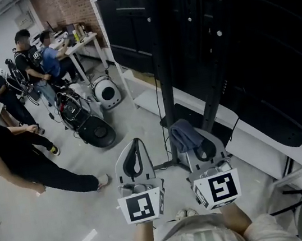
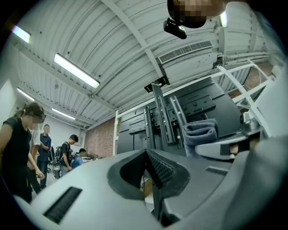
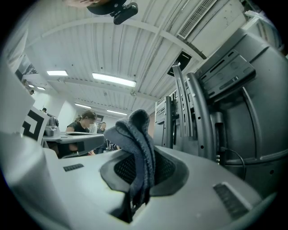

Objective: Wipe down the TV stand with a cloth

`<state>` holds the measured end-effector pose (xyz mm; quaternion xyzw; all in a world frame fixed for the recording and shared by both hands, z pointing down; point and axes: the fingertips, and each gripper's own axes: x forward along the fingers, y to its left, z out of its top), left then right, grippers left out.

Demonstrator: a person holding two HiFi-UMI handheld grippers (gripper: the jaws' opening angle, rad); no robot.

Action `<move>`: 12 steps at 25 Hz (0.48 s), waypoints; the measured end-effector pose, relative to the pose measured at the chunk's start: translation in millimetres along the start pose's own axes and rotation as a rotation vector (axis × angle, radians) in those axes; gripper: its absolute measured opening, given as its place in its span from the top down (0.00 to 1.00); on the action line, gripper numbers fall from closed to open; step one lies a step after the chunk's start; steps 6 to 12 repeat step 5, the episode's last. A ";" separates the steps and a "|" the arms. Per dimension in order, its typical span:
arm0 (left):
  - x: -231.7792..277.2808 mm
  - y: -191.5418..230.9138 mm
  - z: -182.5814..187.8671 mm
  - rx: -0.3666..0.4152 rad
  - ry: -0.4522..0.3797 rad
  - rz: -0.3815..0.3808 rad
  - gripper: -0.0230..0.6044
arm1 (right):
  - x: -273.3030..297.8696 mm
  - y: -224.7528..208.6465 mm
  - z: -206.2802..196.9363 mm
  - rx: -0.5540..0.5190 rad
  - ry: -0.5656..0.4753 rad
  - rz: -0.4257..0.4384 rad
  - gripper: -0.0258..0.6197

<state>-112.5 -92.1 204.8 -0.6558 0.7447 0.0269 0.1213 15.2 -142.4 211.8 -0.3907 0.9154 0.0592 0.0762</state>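
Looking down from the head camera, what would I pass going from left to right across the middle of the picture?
Person in black leaning forward → round black machine on the floor → left gripper, shut and empty → blue-grey cloth, pinched in the right gripper → big dark screen.

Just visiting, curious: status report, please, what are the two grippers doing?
Left gripper shut, empty. Right gripper shut on folded blue-grey cloth. Cloth not yet on black metal TV stand. Black cable hangs beside its post.
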 end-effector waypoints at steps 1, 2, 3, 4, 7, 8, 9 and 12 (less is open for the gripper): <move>-0.8 -0.5 0.8 0.000 0.000 -0.001 0.94 | -0.3 -0.2 1.0 0.000 -0.001 0.000 0.87; -1.3 -0.9 1.5 -0.001 0.001 -0.002 0.94 | -0.4 -0.4 2.0 0.000 -0.002 -0.001 0.87; -1.7 -1.2 2.1 -0.001 0.002 -0.004 0.94 | -0.3 -0.4 3.1 0.000 -0.002 -0.001 0.87; -2.0 -1.4 2.6 -0.001 0.003 -0.006 0.94 | -0.3 -0.3 4.0 -0.001 -0.003 -0.001 0.87; -2.2 -1.7 3.0 -0.001 0.005 -0.008 0.94 | -0.2 -0.2 4.9 -0.001 -0.003 -0.001 0.87; -2.2 -1.7 3.0 -0.001 0.005 -0.008 0.94 | -0.2 -0.2 4.9 -0.001 -0.003 -0.001 0.87; -2.2 -1.7 3.0 -0.001 0.005 -0.008 0.94 | -0.2 -0.2 4.9 -0.001 -0.003 -0.001 0.87; -2.2 -1.7 3.0 -0.001 0.005 -0.008 0.94 | -0.2 -0.2 4.9 -0.001 -0.003 -0.001 0.87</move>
